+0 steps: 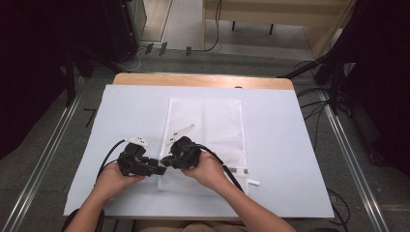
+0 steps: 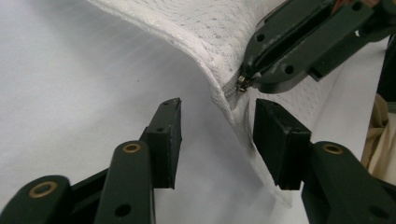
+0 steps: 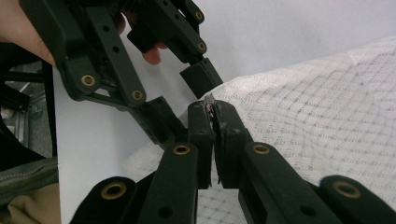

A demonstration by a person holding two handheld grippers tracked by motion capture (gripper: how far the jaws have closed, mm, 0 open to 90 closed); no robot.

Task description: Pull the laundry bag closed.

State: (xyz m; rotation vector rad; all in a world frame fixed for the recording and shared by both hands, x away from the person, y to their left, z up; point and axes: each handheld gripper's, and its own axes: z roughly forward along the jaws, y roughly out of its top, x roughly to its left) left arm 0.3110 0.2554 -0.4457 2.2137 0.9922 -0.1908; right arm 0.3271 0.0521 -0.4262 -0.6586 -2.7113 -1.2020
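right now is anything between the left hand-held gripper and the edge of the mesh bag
Nothing visible. The left hand-held gripper is open around the mesh bag edge, just below the zipper pull that the right hand-held gripper pinches.

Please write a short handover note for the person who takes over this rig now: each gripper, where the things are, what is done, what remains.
Right gripper: shut on the small metal zipper pull at the near left corner of the white mesh zip bag.
Left gripper: open, jaws on either side of the bag's raised edge just below the pull, pads not pressing yet.
The bag lies flat on the pale sheet covering the wooden table, its corner lifted.
Done: pull gripped.
Left: probably clamp the bag edge with the left gripper, then draw the zipper along.
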